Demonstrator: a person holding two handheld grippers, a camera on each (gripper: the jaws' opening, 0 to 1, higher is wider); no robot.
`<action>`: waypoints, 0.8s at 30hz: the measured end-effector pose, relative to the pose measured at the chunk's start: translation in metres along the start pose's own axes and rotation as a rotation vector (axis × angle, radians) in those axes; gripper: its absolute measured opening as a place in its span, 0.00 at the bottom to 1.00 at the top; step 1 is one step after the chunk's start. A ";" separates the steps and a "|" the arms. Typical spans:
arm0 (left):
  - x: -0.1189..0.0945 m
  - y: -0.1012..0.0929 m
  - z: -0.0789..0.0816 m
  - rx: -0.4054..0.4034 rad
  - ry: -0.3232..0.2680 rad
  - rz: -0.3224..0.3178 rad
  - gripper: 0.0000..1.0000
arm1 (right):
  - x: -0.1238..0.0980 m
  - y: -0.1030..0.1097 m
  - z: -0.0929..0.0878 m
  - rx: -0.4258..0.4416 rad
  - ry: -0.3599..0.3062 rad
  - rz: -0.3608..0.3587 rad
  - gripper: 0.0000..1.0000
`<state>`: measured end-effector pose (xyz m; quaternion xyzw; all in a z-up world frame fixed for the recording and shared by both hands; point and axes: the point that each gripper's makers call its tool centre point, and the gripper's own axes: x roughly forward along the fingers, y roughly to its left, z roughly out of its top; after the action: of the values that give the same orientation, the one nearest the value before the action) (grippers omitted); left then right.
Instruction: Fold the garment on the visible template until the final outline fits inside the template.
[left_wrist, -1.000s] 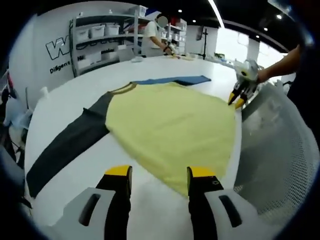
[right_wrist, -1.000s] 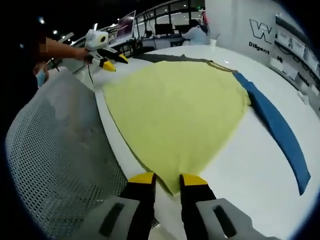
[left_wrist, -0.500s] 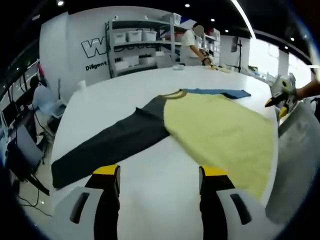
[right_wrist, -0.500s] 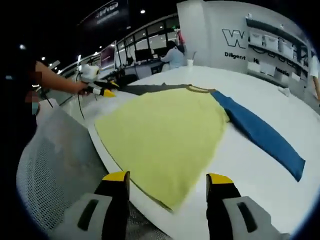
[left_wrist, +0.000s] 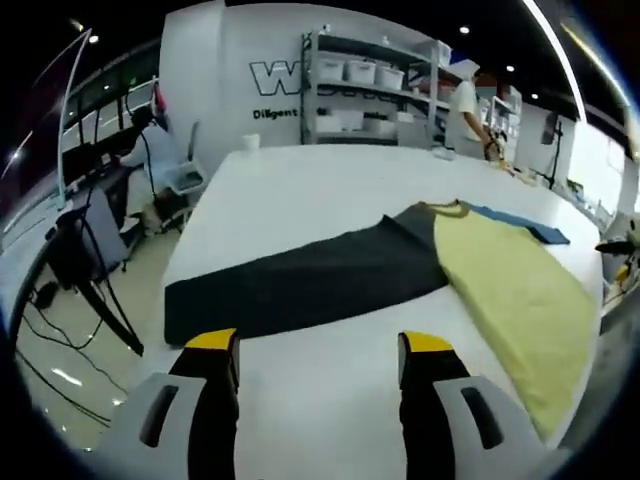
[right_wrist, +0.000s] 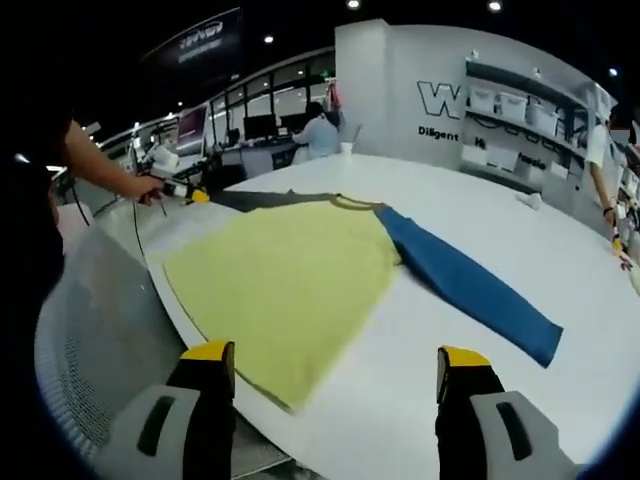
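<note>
In the left gripper view, we are holding our left gripper (left_wrist: 318, 350) above the white tabletop (left_wrist: 300, 180) with its fingers (left_wrist: 213, 345) spread wide and gripping nothing. Beyond them the shirt (left_wrist: 510, 290) is lying flat, its dark grey sleeve (left_wrist: 300, 285) stretching out toward the left.

In the right gripper view, we are hovering our right gripper (right_wrist: 335, 365) with its fingers (right_wrist: 458, 362) apart and empty, over the shirt's yellow body (right_wrist: 285, 275) and blue sleeve (right_wrist: 465, 285). Far left, a hand (right_wrist: 140, 187) is gripping the left gripper near the tabletop edge.
</note>
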<state>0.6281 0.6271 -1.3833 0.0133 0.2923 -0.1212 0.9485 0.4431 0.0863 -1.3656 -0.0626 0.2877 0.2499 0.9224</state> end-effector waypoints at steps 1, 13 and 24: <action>0.000 0.004 -0.001 -0.022 0.004 0.018 0.59 | -0.002 -0.002 0.001 0.003 -0.001 -0.005 0.81; 0.006 0.048 -0.005 -0.120 0.009 0.158 0.53 | -0.013 -0.013 -0.002 0.008 0.013 -0.035 0.81; 0.038 0.096 -0.011 -0.145 0.035 0.212 0.50 | -0.025 -0.030 -0.007 0.044 0.019 -0.078 0.79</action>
<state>0.6748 0.7128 -1.4178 -0.0225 0.3138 0.0016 0.9492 0.4368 0.0475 -1.3575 -0.0559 0.2994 0.2070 0.9297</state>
